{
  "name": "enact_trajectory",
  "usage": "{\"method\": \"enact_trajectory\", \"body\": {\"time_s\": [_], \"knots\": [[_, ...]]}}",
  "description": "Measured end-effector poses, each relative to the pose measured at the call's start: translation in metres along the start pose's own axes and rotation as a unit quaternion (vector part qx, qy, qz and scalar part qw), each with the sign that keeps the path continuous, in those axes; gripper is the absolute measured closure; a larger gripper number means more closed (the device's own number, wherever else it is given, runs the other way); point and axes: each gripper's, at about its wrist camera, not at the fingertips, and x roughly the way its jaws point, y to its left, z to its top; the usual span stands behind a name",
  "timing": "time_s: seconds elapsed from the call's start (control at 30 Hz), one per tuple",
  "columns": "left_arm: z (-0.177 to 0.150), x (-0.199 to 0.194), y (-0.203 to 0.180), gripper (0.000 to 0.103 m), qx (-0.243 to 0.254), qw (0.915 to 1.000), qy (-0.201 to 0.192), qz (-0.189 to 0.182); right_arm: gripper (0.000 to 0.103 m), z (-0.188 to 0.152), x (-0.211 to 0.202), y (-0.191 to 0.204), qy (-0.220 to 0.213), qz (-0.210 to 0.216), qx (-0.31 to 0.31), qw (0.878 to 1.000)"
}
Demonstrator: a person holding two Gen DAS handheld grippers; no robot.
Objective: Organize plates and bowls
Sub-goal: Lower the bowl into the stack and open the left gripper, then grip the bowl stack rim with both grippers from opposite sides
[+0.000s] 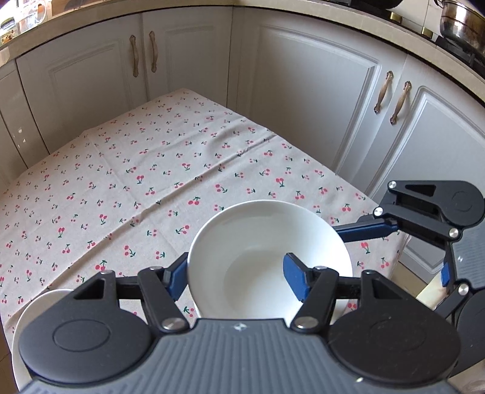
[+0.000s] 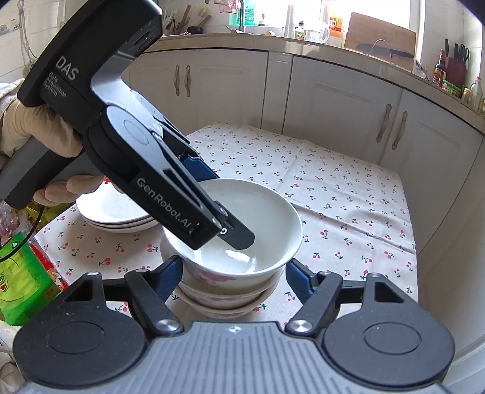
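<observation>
A white bowl (image 1: 266,242) with pink flowers on its outside (image 2: 260,218) sits on top of a stack of bowls (image 2: 224,297) on the cherry-print tablecloth (image 1: 136,169). My left gripper (image 1: 236,275) straddles the bowl's near rim, one finger inside and one outside; in the right wrist view its inner finger (image 2: 239,236) reaches into the bowl. I cannot tell if it pinches the rim. My right gripper (image 2: 233,272) is open, its fingers on either side of the stack just below the top bowl. A stack of white plates (image 2: 115,212) lies to the left.
White cabinet doors (image 1: 303,91) with bronze handles stand behind the table. A green packet (image 2: 21,282) lies at the table's left edge. The tablecloth (image 2: 348,194) spreads to the right and far side. A steel pot (image 1: 460,24) sits on the counter.
</observation>
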Motion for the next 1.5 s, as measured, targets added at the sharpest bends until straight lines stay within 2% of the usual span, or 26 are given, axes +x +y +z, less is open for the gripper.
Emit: {"method": "enact_trajectory", "body": {"time_s": [0.37, 0.53, 0.7, 0.83, 0.97, 1.1, 1.17, 1.27, 1.37, 1.5], "knots": [[-0.006, 0.004, 0.003, 0.039, 0.001, 1.0, 0.004, -0.003, 0.02, -0.002, 0.003, -0.003, 0.0, 0.008, 0.009, 1.0], [-0.01, 0.001, 0.002, 0.037, 0.005, 1.0, -0.006, -0.005, 0.009, -0.003, -0.002, -0.001, -0.02, 0.004, -0.001, 1.0], [-0.022, -0.008, 0.004, 0.037, 0.005, 0.9997, -0.025, 0.003, 0.006, -0.005, -0.008, 0.002, -0.028, 0.007, -0.006, 1.0], [-0.037, -0.026, 0.003, 0.023, 0.012, 0.9982, -0.059, 0.004, 0.003, -0.012, -0.01, 0.003, -0.02, 0.003, -0.011, 1.0], [-0.051, -0.032, 0.001, 0.022, 0.03, 0.9967, -0.071, 0.025, 0.002, -0.022, -0.01, 0.001, -0.007, -0.003, -0.016, 1.0], [-0.062, -0.041, 0.006, 0.022, 0.013, 0.9958, -0.09, 0.012, 0.002, -0.031, -0.008, -0.004, 0.002, -0.007, -0.008, 1.0], [-0.067, -0.046, 0.007, 0.018, 0.009, 0.995, -0.099, 0.006, 0.002, -0.035, -0.008, -0.007, 0.006, -0.006, -0.005, 1.0], [-0.074, -0.052, 0.005, 0.013, 0.023, 0.9944, -0.103, -0.01, 0.002, -0.04, -0.006, -0.011, 0.017, -0.007, -0.008, 1.0], [-0.081, -0.049, 0.0, 0.013, 0.047, 0.9945, -0.093, -0.014, 0.002, -0.041, 0.001, -0.014, 0.03, -0.008, -0.016, 0.999], [-0.088, -0.03, 0.0, 0.013, 0.062, 0.996, -0.059, -0.024, 0.002, -0.04, 0.013, -0.018, 0.042, -0.005, -0.027, 0.999]]}}
